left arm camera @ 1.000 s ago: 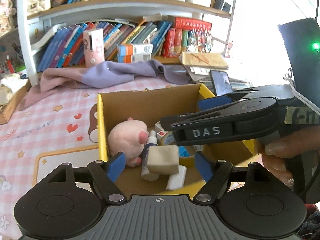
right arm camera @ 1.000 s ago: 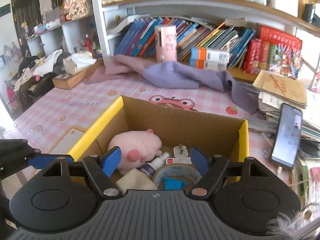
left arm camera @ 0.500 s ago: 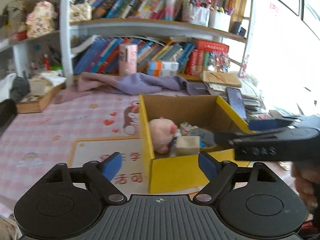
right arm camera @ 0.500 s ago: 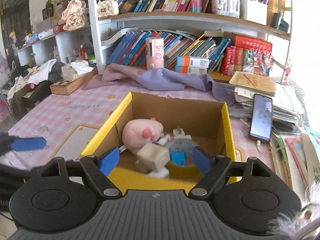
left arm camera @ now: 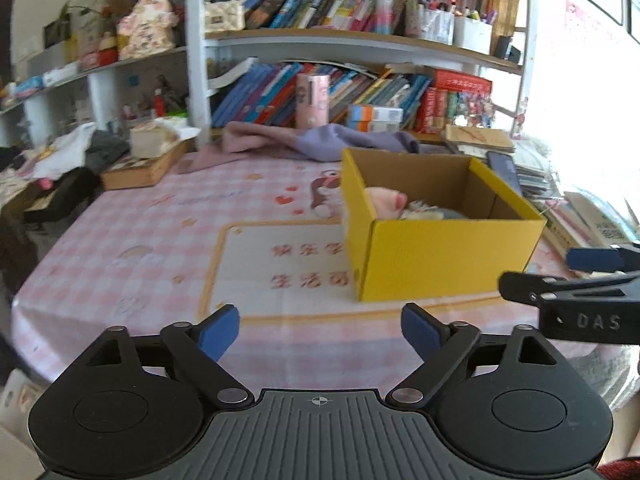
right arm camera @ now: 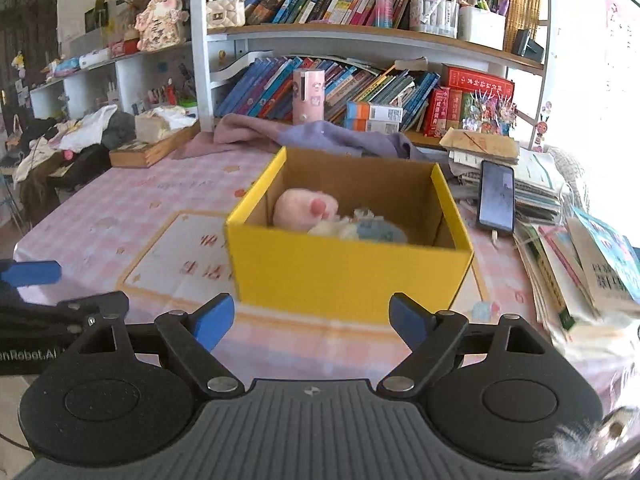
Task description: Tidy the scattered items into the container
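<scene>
Box (right arm camera: pixel 352 280) of yellow card stands on the pink checked tablecloth (right arm camera: pixel 120 216), ahead of both grippers and apart from them. In the right wrist view it sits straight beyond the right gripper (right arm camera: pixel 311 322), whose blue-padded jaws are spreading wider with nothing between them. In the left wrist view the box (left arm camera: pixel 444 256) lies ahead and to the right of the left gripper (left arm camera: pixel 320 330), whose jaws are also opening on empty air above the cloth. Inside the box a pink plush toy (right arm camera: pixel 306 210) rests against the left wall, with a pale, blurred heap of small things (right arm camera: pixel 360 230) just beside it. A phone (right arm camera: pixel 496 196) lies on the cloth to the right of the box, near stacked books (right arm camera: pixel 580 264).
</scene>
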Action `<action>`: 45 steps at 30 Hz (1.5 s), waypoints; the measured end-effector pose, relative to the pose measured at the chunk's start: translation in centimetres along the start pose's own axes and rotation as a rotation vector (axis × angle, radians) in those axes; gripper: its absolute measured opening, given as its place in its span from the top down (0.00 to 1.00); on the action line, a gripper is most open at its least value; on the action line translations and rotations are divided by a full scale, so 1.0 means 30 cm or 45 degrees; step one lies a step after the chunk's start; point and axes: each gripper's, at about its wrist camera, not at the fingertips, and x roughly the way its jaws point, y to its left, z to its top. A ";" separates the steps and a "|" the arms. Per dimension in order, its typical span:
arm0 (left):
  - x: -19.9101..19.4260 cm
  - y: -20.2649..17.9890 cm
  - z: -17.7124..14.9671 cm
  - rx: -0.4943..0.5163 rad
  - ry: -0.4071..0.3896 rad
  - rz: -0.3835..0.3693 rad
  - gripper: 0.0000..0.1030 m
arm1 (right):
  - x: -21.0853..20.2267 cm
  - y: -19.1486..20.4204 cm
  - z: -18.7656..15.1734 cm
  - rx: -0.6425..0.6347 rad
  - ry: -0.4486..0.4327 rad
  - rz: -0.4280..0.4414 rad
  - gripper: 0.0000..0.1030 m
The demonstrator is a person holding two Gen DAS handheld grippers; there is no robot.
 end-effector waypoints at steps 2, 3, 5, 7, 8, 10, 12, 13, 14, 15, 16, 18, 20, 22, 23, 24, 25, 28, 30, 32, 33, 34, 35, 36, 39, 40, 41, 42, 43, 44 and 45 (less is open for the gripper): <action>-0.028 0.013 -0.031 0.005 -0.001 0.031 0.08 | -0.019 0.023 -0.034 0.005 0.019 0.002 0.18; -0.038 0.018 -0.044 0.007 0.001 0.044 0.06 | -0.028 0.036 -0.049 0.005 0.027 0.005 0.17; -0.057 0.027 -0.068 0.015 0.010 0.069 0.04 | -0.044 0.060 -0.076 0.002 0.043 0.011 0.17; -0.076 0.032 -0.084 0.026 0.018 0.083 0.03 | -0.060 0.083 -0.096 0.000 0.053 0.020 0.16; -0.086 0.035 -0.091 0.030 0.021 0.085 0.03 | -0.066 0.093 -0.101 0.000 0.057 0.023 0.16; -0.100 0.045 -0.103 0.033 0.024 0.083 0.00 | -0.077 0.110 -0.112 -0.002 0.068 0.031 0.15; -0.112 0.055 -0.112 0.023 0.029 0.077 0.00 | -0.087 0.122 -0.121 -0.005 0.076 0.036 0.13; -0.114 0.058 -0.117 0.016 0.033 0.075 0.00 | -0.093 0.130 -0.125 -0.009 0.079 0.038 0.12; -0.117 0.063 -0.121 0.007 0.039 0.074 0.00 | -0.097 0.135 -0.129 -0.012 0.081 0.039 0.11; -0.119 0.068 -0.123 -0.002 0.045 0.072 0.00 | -0.100 0.138 -0.131 -0.015 0.083 0.040 0.10; -0.122 0.074 -0.128 -0.009 0.050 0.070 0.00 | -0.103 0.140 -0.133 -0.018 0.086 0.041 0.09; -0.126 0.082 -0.131 -0.023 0.056 0.064 0.00 | -0.108 0.144 -0.136 -0.019 0.094 0.039 0.07; -0.131 0.087 -0.131 -0.032 0.054 0.051 0.00 | -0.113 0.146 -0.137 -0.017 0.101 0.036 0.05; -0.133 0.087 -0.130 -0.031 0.051 0.041 0.00 | -0.117 0.149 -0.136 -0.015 0.103 0.032 0.05; -0.135 0.087 -0.129 -0.029 0.049 0.037 0.00 | -0.119 0.149 -0.136 -0.014 0.102 0.032 0.05; -0.137 0.085 -0.128 -0.028 0.045 0.034 0.00 | -0.120 0.149 -0.137 -0.013 0.099 0.031 0.05; -0.138 0.086 -0.128 -0.028 0.043 0.030 0.00 | -0.122 0.148 -0.137 -0.010 0.098 0.030 0.05; -0.138 0.087 -0.127 -0.028 0.043 0.022 0.00 | -0.126 0.146 -0.133 -0.008 0.092 0.027 0.05; -0.136 0.085 -0.130 -0.022 0.051 0.011 0.00 | -0.131 0.146 -0.129 -0.007 0.082 0.025 0.05; -0.132 0.081 -0.132 -0.012 0.059 0.010 0.00 | -0.137 0.142 -0.126 0.004 0.067 0.021 0.05; -0.131 0.078 -0.133 -0.006 0.060 0.011 0.00 | -0.139 0.139 -0.125 0.008 0.063 0.018 0.05; -0.132 0.077 -0.132 -0.001 0.058 0.011 0.00 | -0.138 0.136 -0.125 0.014 0.064 0.016 0.05; -0.133 0.075 -0.131 0.003 0.054 0.010 0.00 | -0.137 0.133 -0.125 0.019 0.067 0.015 0.05; -0.135 0.073 -0.130 0.006 0.049 0.009 0.00 | -0.136 0.131 -0.126 0.023 0.070 0.014 0.05; -0.135 0.067 -0.127 0.014 0.046 0.005 0.00 | -0.136 0.130 -0.126 0.024 0.070 0.012 0.05; -0.135 0.066 -0.126 0.016 0.047 0.005 0.00 | -0.136 0.129 -0.127 0.024 0.069 0.012 0.05; -0.136 0.064 -0.127 0.018 0.047 0.005 0.00 | -0.137 0.128 -0.127 0.025 0.069 0.011 0.04; -0.137 0.063 -0.127 0.018 0.047 0.006 0.00 | -0.138 0.127 -0.127 0.027 0.069 0.010 0.04; -0.136 0.064 -0.127 0.016 0.048 0.006 0.00 | -0.139 0.126 -0.127 0.029 0.069 0.008 0.04; -0.136 0.064 -0.127 0.012 0.051 0.006 0.00 | -0.140 0.126 -0.127 0.029 0.068 0.006 0.04; -0.135 0.065 -0.127 0.007 0.055 0.005 0.00 | -0.142 0.125 -0.128 0.031 0.066 0.005 0.04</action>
